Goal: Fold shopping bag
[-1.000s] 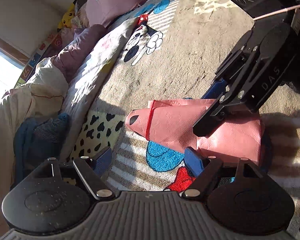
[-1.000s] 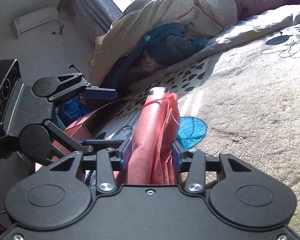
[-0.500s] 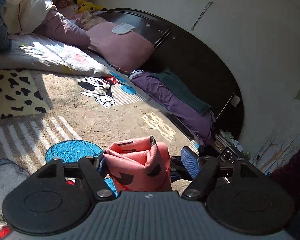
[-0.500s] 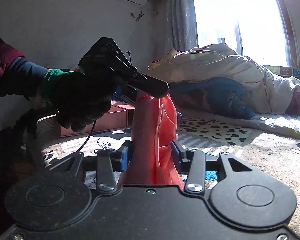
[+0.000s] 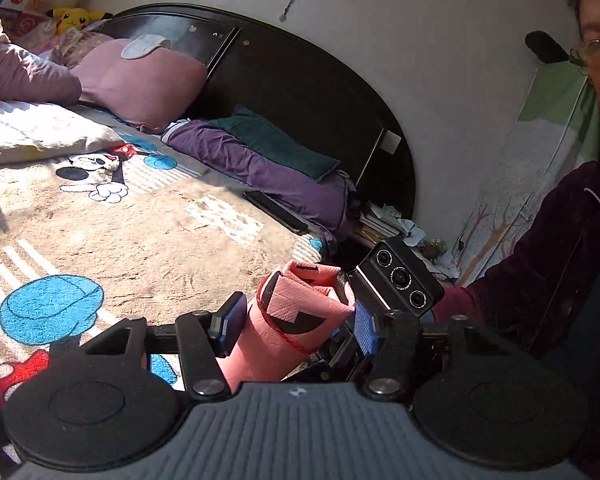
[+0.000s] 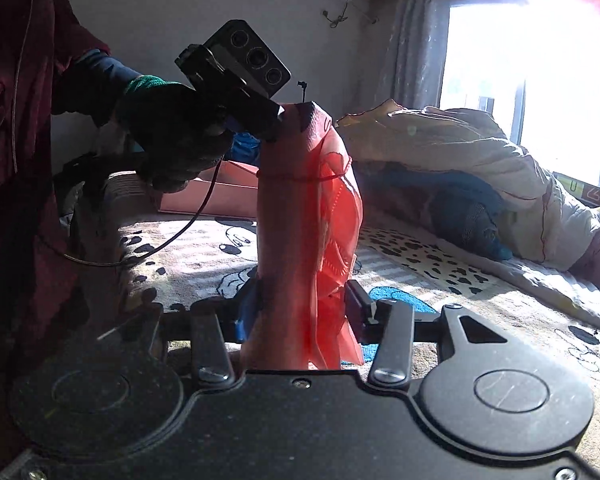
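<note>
Left gripper now has the rolled pink shopping bag between its blue pads, where a second ago the bag lay on the cartoon blanket out in front. Its jaws are closing around the roll; the left pad touches it, but the right pad looks just apart.

Right gripper, seen from its own camera, holds the near end of the same bag, now standing upright with its thin red string still tied round it. Those jaws are opening a little. The gloved hand has brought the other tool to the far top end. I think the bag is folded and is being passed over.
</note>
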`<state>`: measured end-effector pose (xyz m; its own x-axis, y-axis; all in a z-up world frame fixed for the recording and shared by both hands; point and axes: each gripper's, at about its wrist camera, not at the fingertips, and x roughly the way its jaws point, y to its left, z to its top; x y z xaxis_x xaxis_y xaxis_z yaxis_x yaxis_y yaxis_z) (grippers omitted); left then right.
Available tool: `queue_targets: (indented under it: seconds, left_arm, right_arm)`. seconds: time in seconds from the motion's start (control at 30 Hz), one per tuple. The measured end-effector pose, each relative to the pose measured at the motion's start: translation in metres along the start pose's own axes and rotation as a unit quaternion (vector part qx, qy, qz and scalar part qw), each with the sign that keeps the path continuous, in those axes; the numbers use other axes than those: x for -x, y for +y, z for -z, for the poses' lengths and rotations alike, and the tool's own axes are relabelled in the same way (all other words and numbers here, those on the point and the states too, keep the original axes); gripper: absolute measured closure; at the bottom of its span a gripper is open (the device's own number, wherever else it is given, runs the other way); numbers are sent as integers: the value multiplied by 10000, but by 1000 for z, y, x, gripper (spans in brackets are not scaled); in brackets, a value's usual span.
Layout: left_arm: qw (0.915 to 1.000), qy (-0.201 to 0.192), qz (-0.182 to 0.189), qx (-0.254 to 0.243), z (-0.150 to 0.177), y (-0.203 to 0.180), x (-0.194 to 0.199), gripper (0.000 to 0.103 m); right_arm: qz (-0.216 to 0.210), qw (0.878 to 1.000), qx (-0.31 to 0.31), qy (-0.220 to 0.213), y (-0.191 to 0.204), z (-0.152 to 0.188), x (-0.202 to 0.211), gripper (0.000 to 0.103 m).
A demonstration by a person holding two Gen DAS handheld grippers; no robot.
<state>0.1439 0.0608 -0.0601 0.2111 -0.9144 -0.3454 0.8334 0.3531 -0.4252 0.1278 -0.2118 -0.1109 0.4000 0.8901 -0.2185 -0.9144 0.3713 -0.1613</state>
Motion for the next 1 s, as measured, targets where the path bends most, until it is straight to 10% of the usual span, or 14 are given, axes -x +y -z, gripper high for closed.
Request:
queue_targets:
  seconds: [0.17,0.3,0.57,0.7,1.0]
  left_arm:
    - [9941,168,-276,-1039,-2,-21,-16,52]
    - [9910,84,-632,-1180,-1,-13,-17,31]
    - [9945,269,-153,-1004,10,8,-29,33]
    - [9941,442,223,-965,0,17,-34,52]
    - [9833,946,473,-1478,-3,7,-48,48]
  right_arm:
    - [-140,9995,-269,-47,-7,1,3,57]
    - [-202,9993,-310,-73,-6,3,3,57]
    - [-420,9989,-202,-107,0,6,6,57]
    - [-581,9979,-273,-102,-7,10,10,57]
    - [-1086,9929,-479,-32,-12,13,12,57]
